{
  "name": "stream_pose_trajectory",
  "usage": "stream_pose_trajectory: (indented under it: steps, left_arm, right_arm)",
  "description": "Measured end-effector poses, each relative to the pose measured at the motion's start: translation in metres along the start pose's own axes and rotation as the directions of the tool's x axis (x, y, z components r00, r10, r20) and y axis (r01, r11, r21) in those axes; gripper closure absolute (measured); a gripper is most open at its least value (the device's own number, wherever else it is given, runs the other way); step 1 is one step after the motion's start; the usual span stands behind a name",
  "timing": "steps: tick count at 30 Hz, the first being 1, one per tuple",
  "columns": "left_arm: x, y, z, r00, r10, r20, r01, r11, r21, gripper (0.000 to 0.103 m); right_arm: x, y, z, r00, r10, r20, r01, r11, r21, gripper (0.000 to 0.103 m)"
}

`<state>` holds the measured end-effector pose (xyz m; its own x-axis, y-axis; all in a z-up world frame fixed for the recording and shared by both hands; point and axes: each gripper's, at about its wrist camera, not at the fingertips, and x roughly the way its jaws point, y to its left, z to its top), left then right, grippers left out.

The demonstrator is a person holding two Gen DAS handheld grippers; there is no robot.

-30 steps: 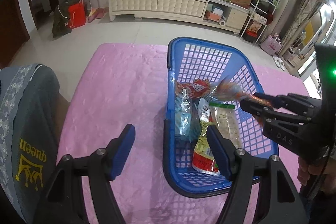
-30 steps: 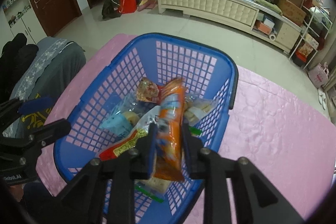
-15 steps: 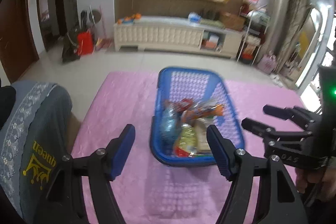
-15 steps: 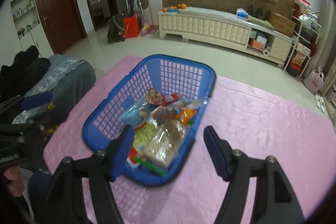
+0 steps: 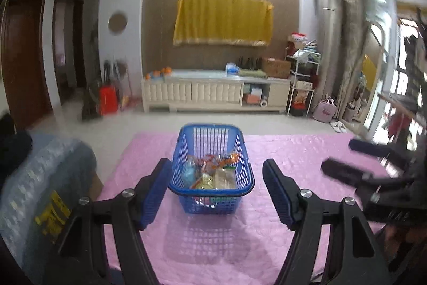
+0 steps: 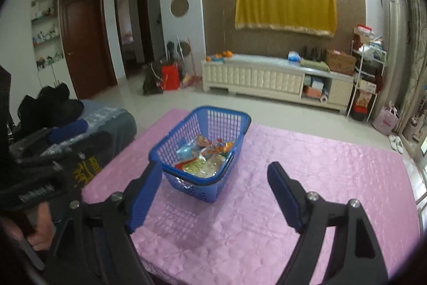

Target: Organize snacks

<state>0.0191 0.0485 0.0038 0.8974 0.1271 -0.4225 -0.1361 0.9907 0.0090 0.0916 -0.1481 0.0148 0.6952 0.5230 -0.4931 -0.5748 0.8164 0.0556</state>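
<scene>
Pink quilted cloth [image 5: 280, 159] covered the table nearest both cameras, bare under the grippers. From the left wrist view, the left gripper [image 5: 217, 194] hung above the cloth with its blue pads spread wide and still opening, nothing pinched between them; in the picture the near end of the blue basket [image 5: 212, 188] showed in the gap between the pads, but it stood farther along the table, apart from them. To the right in that view, the right gripper [image 5: 344, 159] appeared blurred, its two dark fingers apart and empty. From the right wrist view, the right gripper [image 6: 213, 191] also had its jaws widening with nothing in them; the basket [image 6: 202, 186] sat ahead and toward its left pad, clear of both pads. At the left edge of that view a hand [image 6: 40, 229] held the left gripper's handle.

Inside the basket lay the snacks [image 5: 210, 172], a loose heap of packets in blue, orange, yellow and clear wrappers, all below the rim. Left of the table stood a chair draped in grey cloth [image 6: 112, 130]. Beyond the table came pale floor tiles, then a long cream cabinet [image 6: 253, 76] against the far wall, with oranges [image 6: 222, 54] on its left end. Above it hung a yellow cloth [image 6: 284, 6] on the brown wall.
</scene>
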Motion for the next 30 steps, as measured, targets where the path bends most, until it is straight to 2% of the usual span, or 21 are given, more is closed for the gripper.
stream_pose_trajectory:
  steps: [1, 2, 4, 6, 7, 8, 12, 18, 30]
  left_arm:
    - [-0.009, -0.006, -0.004, 0.999, 0.01, 0.03, -0.011, 1.0, 0.023, 0.026]
    - [-0.016, -0.01, -0.007, 0.999, 0.012, 0.052, -0.014, 0.999, 0.037, 0.021]
    - [-0.027, -0.015, -0.013, 0.998, 0.005, 0.058, -0.008, 0.999, 0.042, 0.017]
    - [-0.036, -0.019, -0.019, 0.999, -0.017, 0.051, 0.015, 0.999, 0.034, 0.011]
    - [-0.041, -0.021, -0.022, 0.998, -0.037, 0.043, 0.035, 0.999, 0.031, 0.002]
    - [-0.045, -0.021, -0.025, 0.998, -0.037, 0.045, 0.036, 0.999, 0.028, 0.0]
    - [-0.054, -0.025, -0.033, 0.999, -0.029, 0.04, 0.027, 0.999, 0.034, 0.0]
    - [-0.064, -0.03, -0.046, 0.998, -0.054, 0.018, 0.054, 0.998, 0.013, 0.0]
    - [-0.069, -0.029, -0.049, 0.998, -0.066, 0.011, 0.066, 0.998, 0.013, 0.0]
  right_arm:
    - [-0.009, 0.0, -0.003, 1.0, -0.01, 0.024, 0.01, 1.0, 0.001, 0.017]
    - [-0.018, 0.0, -0.007, 0.998, -0.03, 0.05, 0.03, 1.0, 0.005, 0.012]
    - [-0.032, 0.001, -0.014, 0.994, -0.077, 0.082, 0.077, 0.997, 0.008, 0.002]
    - [-0.046, 0.003, -0.023, 0.988, -0.114, 0.108, 0.113, 0.994, 0.011, 0.0]
    - [-0.051, 0.004, -0.028, 0.986, -0.123, 0.111, 0.122, 0.992, 0.012, 0.0]
    - [-0.055, 0.005, -0.031, 0.985, -0.131, 0.112, 0.131, 0.991, 0.015, 0.0]
    - [-0.072, 0.007, -0.046, 0.981, -0.161, 0.113, 0.157, 0.987, 0.039, 0.0]
    - [-0.084, 0.011, -0.065, 0.985, -0.149, 0.089, 0.142, 0.987, 0.08, 0.0]
    - [-0.096, 0.02, -0.069, 0.982, -0.16, 0.101, 0.152, 0.985, 0.079, 0.0]
